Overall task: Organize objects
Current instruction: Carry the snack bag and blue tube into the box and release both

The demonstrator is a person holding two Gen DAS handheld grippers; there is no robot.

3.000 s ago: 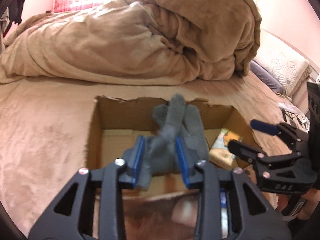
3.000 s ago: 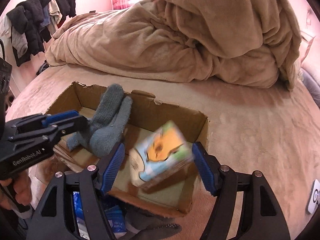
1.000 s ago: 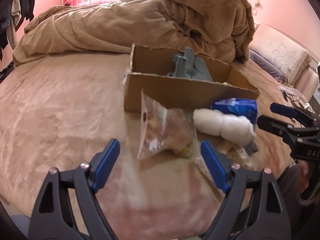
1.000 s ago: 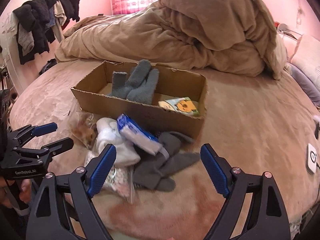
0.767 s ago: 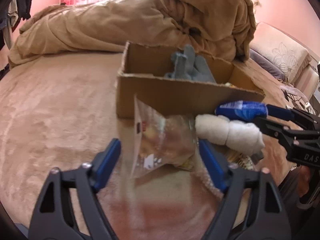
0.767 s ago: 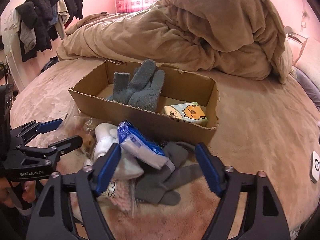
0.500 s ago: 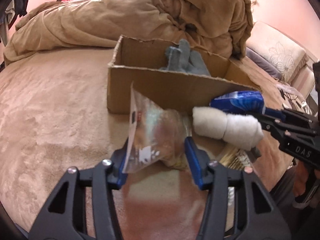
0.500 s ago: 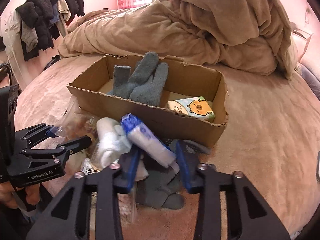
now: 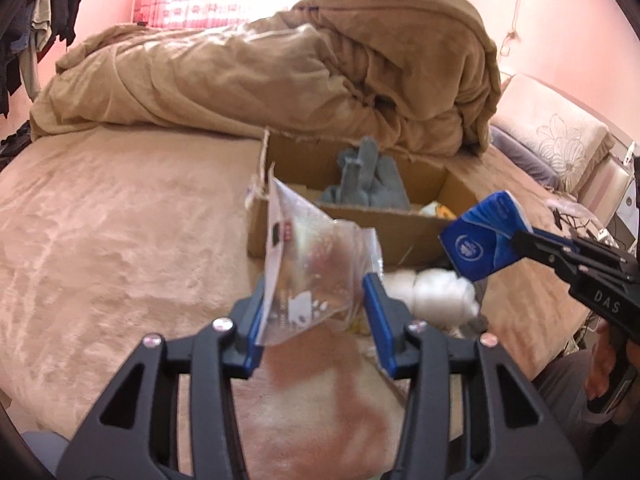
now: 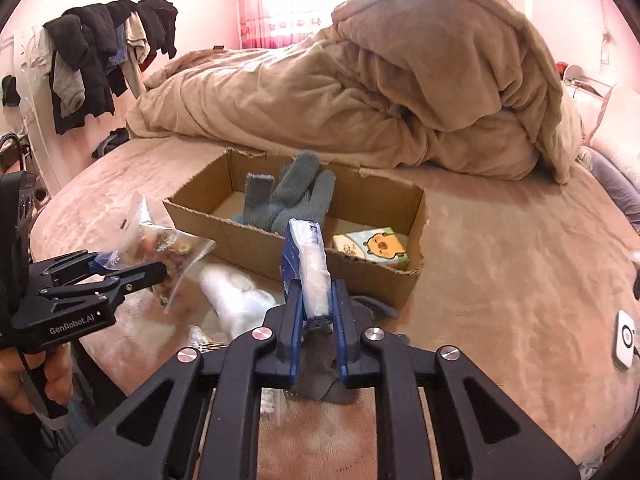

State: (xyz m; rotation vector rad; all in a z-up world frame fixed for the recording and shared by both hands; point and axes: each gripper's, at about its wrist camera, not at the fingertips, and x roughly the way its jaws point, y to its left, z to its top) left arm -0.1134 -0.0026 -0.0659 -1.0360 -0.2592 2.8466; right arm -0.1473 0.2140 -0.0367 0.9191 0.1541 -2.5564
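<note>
1. On the bed, the left gripper [image 9: 316, 320] is clenched on a clear plastic bag [image 9: 316, 264] of small brownish bits, held up off the bedspread [image 9: 120, 240] with its top corner tilted toward the cardboard box [image 9: 340, 232].
2. The right gripper [image 10: 316, 320] pinches a blue tissue pack [image 10: 306, 264] edge-on between its blue pads, so the pack stands upright in front of the box's near wall. From the left wrist view that same pack [image 9: 486, 236] sticks out to the right, lifted clear of the bed.
3. The box [image 10: 256, 240] sits open on the bedspread, just in front of a heaped tan duvet [image 10: 400, 88].
4. Inside it, a grey-blue glove [image 10: 296, 196] leans with its fingers pointing up, roughly mid-box, and a small tissue packet with a cartoon animal [image 10: 376, 250] lies at the right end.
5. Just outside the box, on the near side, a white rolled cloth [image 10: 240, 300] lies on the bed between the two grippers; it is blurred.
6. A dark grey sock or glove [image 10: 372, 306] lies under and beside the right gripper, partly hidden.
7. Dark clothes [image 10: 100, 52] hang on a rack at the far left, well apart from the box.
8. A pillow with a flower print [image 9: 560, 148] shows at the right edge.
</note>
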